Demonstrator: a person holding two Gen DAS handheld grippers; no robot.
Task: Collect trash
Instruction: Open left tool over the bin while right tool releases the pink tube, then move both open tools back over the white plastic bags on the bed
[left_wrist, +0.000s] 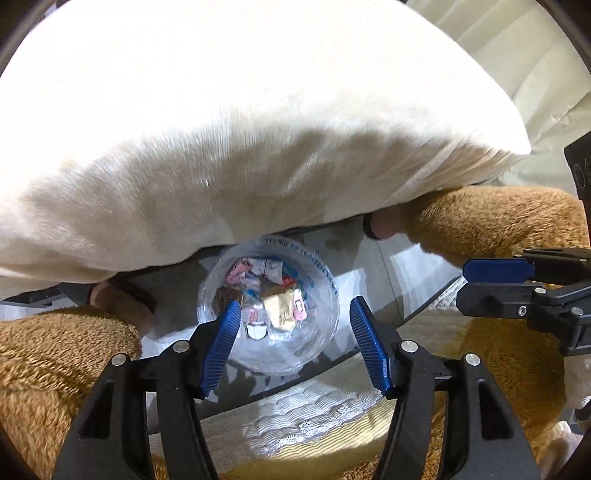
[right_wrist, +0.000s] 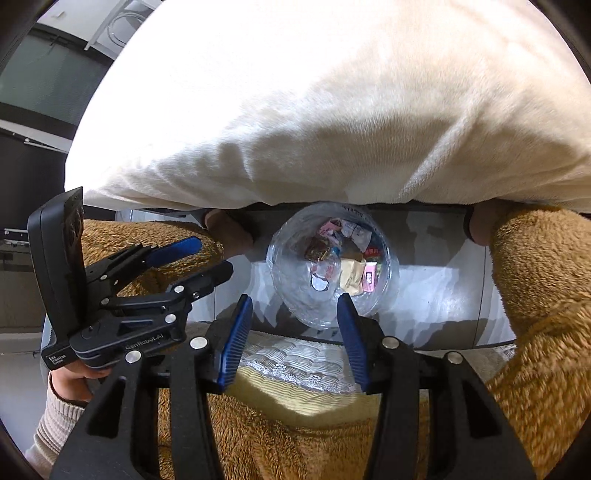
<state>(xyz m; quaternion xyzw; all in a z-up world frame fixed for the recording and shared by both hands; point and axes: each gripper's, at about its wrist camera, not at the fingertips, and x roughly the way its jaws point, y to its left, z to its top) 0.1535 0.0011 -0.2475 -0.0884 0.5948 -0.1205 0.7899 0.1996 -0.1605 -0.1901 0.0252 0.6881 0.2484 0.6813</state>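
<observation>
Both grippers hang over a clear, bag-lined bin (left_wrist: 267, 306) on the floor, pointing steeply down, and neither holds anything. The left gripper (left_wrist: 293, 345) has its blue ribbed pads spread apart with only air between them; the right gripper (right_wrist: 295, 338) stands a little narrower but is likewise parted and empty.

Largest in view is a thick white cushion (left_wrist: 240, 129) that overhangs the far rim of the bin and shades part of its mouth. Below it, the person's brown fleece legs (left_wrist: 55, 369) flank the bin on either side, and a quilted white-and-yellow pad (right_wrist: 295, 363) lies just under the grippers. The bin itself already holds the collected trash: crumpled wrappers (right_wrist: 351, 273), pink, gold and white, heaped at the bottom.

Judging from this, a drop looks finished, so doing the step well means lifting straight clear of the thin bag rim without snagging it, keeping the two grippers apart, and staying off the cushion edge before going for the next piece.
</observation>
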